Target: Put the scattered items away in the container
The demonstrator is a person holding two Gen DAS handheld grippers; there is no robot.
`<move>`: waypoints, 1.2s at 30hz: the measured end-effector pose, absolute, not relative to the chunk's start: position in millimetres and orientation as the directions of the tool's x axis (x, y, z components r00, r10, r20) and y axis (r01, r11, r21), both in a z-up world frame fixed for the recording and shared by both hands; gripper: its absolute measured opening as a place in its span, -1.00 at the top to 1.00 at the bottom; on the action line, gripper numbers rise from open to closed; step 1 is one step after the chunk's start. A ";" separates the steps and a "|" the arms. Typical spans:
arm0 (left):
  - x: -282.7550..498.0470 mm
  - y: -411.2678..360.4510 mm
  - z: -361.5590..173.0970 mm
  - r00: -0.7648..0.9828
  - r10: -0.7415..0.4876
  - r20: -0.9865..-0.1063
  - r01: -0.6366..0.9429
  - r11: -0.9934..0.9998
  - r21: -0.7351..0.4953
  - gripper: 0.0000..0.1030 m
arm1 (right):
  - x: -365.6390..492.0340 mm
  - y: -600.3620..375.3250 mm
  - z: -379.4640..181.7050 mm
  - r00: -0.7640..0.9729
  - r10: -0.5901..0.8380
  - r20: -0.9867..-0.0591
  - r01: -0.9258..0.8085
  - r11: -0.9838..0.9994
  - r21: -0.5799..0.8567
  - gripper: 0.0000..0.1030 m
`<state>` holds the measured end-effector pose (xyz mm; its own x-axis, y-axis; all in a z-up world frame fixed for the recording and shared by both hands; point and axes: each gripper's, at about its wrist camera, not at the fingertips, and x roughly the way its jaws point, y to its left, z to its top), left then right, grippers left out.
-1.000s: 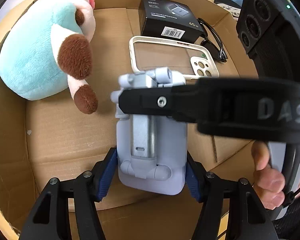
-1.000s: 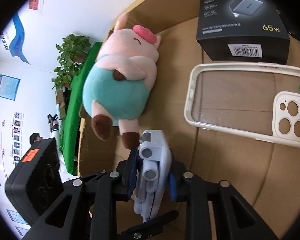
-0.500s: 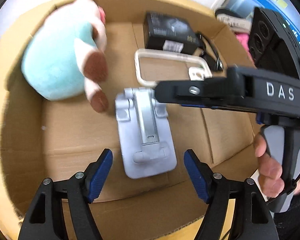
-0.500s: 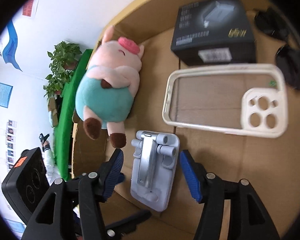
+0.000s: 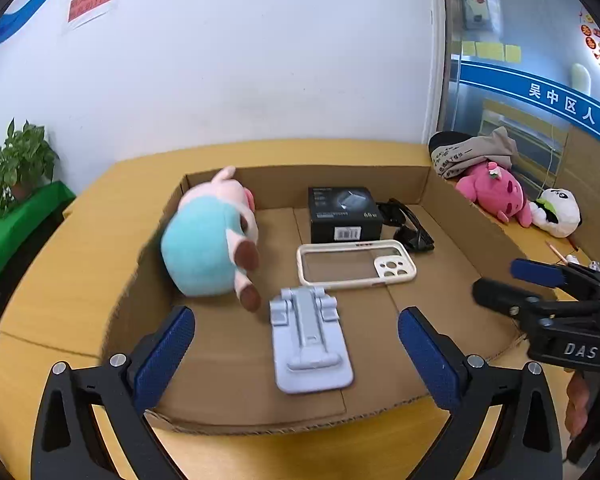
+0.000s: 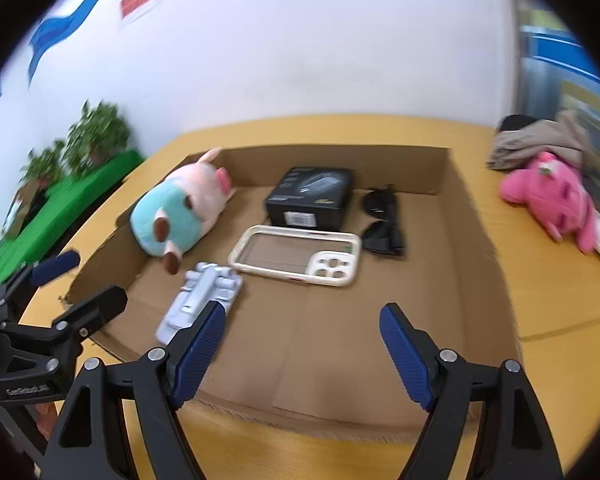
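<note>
An open cardboard box [image 5: 300,176] [image 6: 332,164] lies on the yellow table. In it are a pig plush [image 5: 204,252] [image 6: 176,212], a black charger box [image 5: 344,214] [image 6: 310,200], a cream phone case [image 5: 356,266] [image 6: 296,260], black sunglasses [image 5: 410,226] [image 6: 382,224] and a grey-blue phone stand [image 5: 310,340] [image 6: 202,302] flat on the floor. My left gripper [image 5: 296,316] [image 6: 72,284] hangs over the front edge, jaws opening, touching nothing. My right gripper [image 6: 302,312] [image 5: 540,292] is beside it, jaws opening, nothing between them.
A pink plush [image 5: 496,194] [image 6: 552,196], a panda plush [image 5: 558,212] and a bundle of cloth [image 5: 472,154] lie on the table right of the box. Potted plants [image 5: 16,160] stand on a green surface [image 6: 80,200] at left. A white wall is behind.
Both grippers have let go of the phone stand, opened wide and drawn back and up from inside the box. The stand now lies flat on the box floor.
</note>
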<state>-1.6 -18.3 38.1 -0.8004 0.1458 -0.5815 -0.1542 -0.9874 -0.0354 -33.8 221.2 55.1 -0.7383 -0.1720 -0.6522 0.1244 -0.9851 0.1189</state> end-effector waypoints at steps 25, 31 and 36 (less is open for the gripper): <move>9.3 -3.8 -18.1 -0.858 0.000 -0.514 -0.009 -1.000 0.015 -1.00 | 2.0 220.6 6.7 -0.864 -0.072 -0.499 0.071 -0.997 0.020 -0.65; 8.1 -3.0 -19.1 -0.852 0.006 -0.523 -0.015 -1.000 0.014 -1.00 | 2.4 218.6 6.8 -0.862 -0.074 -0.502 0.076 -0.997 0.016 -0.70; 7.6 -3.3 -19.1 -0.847 0.020 -0.532 -0.026 -1.000 0.005 -1.00 | 2.5 216.8 6.2 -0.861 -0.066 -0.505 0.071 -0.997 0.009 -0.76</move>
<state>7.6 -3.3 -19.1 -0.8467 0.0196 -0.5317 -0.0260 -0.9997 0.0045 2.5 216.8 6.2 -0.8606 -0.0659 -0.5049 0.0710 -0.9974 0.0092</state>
